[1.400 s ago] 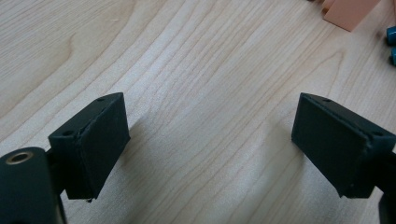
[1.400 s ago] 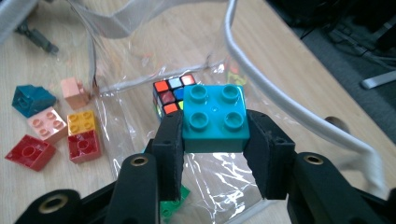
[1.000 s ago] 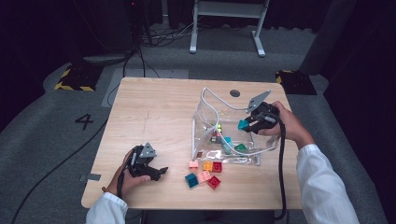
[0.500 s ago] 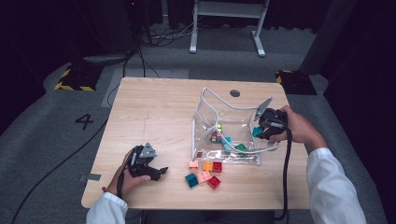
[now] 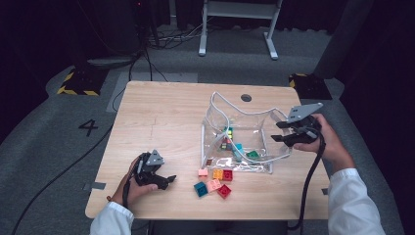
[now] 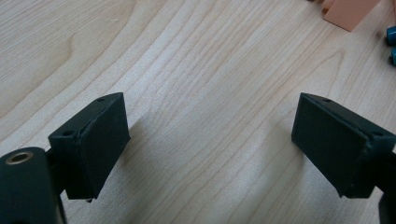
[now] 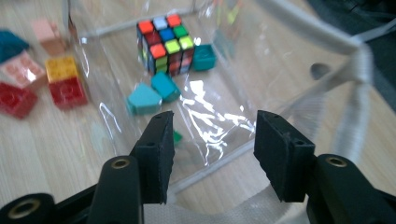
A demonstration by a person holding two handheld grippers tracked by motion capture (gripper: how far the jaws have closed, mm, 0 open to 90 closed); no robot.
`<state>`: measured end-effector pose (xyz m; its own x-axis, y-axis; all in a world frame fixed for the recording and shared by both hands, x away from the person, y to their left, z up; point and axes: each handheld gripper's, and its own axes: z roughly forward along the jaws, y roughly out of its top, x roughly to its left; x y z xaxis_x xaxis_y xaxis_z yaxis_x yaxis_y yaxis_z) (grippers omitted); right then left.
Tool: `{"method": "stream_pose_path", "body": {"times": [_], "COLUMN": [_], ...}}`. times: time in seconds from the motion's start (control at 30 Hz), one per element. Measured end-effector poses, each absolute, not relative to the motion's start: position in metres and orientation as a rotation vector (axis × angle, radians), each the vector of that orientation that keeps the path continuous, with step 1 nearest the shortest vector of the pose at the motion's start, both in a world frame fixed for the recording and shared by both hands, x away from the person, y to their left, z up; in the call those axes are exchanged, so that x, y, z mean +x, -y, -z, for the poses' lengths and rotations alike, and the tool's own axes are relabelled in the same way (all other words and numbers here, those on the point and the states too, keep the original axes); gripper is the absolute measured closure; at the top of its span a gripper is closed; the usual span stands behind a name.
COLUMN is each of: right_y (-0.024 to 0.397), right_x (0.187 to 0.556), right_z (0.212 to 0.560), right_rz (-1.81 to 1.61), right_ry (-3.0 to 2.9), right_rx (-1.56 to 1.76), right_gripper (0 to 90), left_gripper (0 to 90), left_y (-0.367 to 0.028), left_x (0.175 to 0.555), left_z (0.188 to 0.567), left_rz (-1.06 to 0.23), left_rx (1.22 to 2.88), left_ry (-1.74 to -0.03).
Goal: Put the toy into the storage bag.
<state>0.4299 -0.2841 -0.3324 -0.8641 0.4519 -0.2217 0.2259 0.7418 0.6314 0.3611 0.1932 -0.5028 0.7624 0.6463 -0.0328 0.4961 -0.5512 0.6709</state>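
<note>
From above, your right gripper point(image 5: 280, 131) hangs at the clear bag's point(image 5: 215, 122) rim, jaws just opened and empty; loose bricks point(image 5: 214, 182) lie beyond its far wall. Looking along the jaws, a puzzle cube point(image 7: 166, 43) and teal blocks point(image 7: 152, 92) sit inside the glossy bag point(image 7: 261, 70).

Pink block point(image 6: 349, 11): cut off by the top edge, left gripper view.
Teal block point(image 7: 10, 43): cut by the left edge, right gripper view.
Bag point(image 7: 299, 42): far wall blurred.
</note>
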Motion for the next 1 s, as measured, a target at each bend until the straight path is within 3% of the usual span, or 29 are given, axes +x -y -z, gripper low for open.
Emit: {"method": "stream_pose_path", "body": {"times": [0.33, 1.0], "right_y": [0.326, 0.359], "right_x": [0.392, 0.340], "right_z": [0.322, 0.360], "right_rz": [-1.162, -1.242], "right_ry": [-2.300, -2.177], "right_rx": [0.650, 0.747], "right_gripper": [31.9, 27.6], "left_gripper": [11.2, 11.2], "left_y": [-0.193, -0.193], "left_x": [0.361, 0.361], "left_z": [0.503, 0.503], "left_rz": [-0.285, -0.285], "left_rx": [2.271, 2.272], "left_ry": [-0.850, -0.850]}}
